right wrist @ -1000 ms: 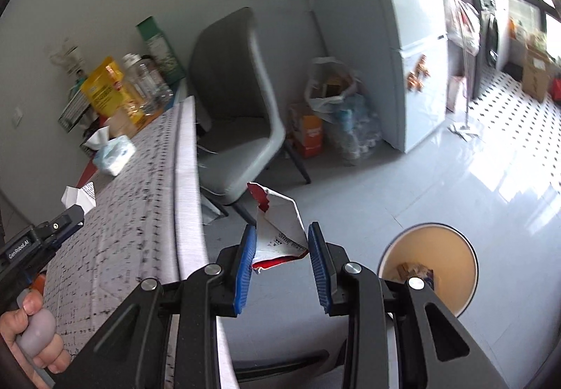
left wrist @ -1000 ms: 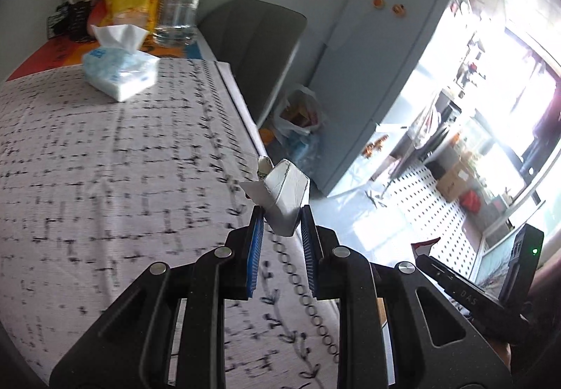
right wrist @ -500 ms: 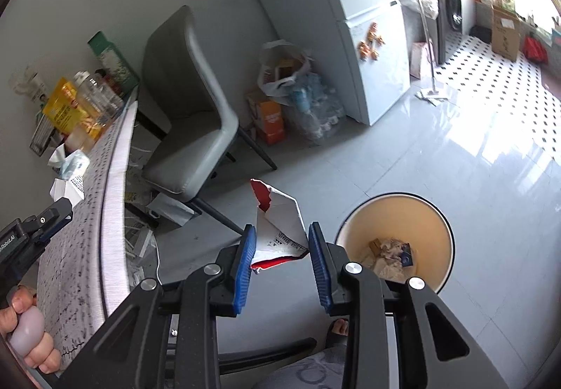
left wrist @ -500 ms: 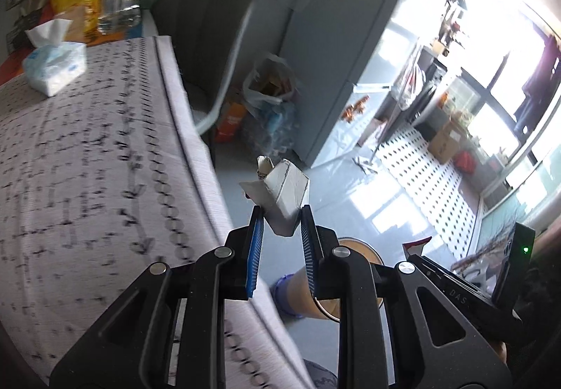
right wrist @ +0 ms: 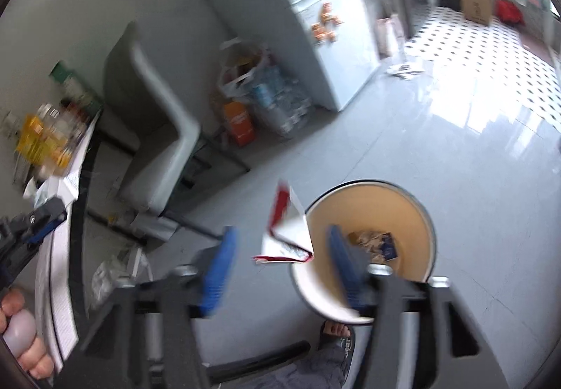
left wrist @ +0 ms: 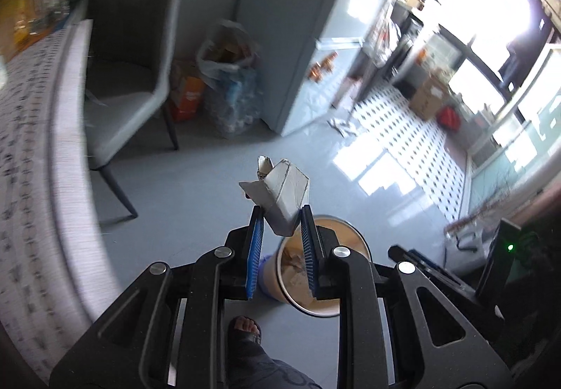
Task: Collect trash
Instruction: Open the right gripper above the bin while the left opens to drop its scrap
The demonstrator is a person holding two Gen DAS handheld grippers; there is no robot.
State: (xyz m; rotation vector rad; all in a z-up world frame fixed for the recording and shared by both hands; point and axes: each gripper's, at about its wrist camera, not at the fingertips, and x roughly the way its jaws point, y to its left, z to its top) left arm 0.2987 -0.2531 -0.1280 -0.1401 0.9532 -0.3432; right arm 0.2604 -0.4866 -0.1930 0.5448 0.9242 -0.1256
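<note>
My left gripper [left wrist: 280, 213] is shut on a crumpled grey-white carton [left wrist: 280, 192] and holds it in the air above the floor, just left of the round tan trash bin [left wrist: 354, 238]. My right gripper [right wrist: 282, 248] is open, its blue pads wide apart. A red-and-white wrapper [right wrist: 285, 234] hangs loose between them, touching neither pad, at the left rim of the trash bin [right wrist: 413, 199]. The bin holds some scraps. The right wrist view is blurred.
A grey chair [left wrist: 136, 49] stands by the patterned table [left wrist: 31, 157] on the left. A plastic bag of bottles [left wrist: 231, 87] and an orange box [left wrist: 187, 98] sit by the fridge [right wrist: 326, 21]. My sandalled foot [left wrist: 245, 329] is beside the bin.
Both grippers swung from the table toward the bin. The right gripper's jaws have opened and released the red-and-white wrapper. The left gripper still holds its carton.
</note>
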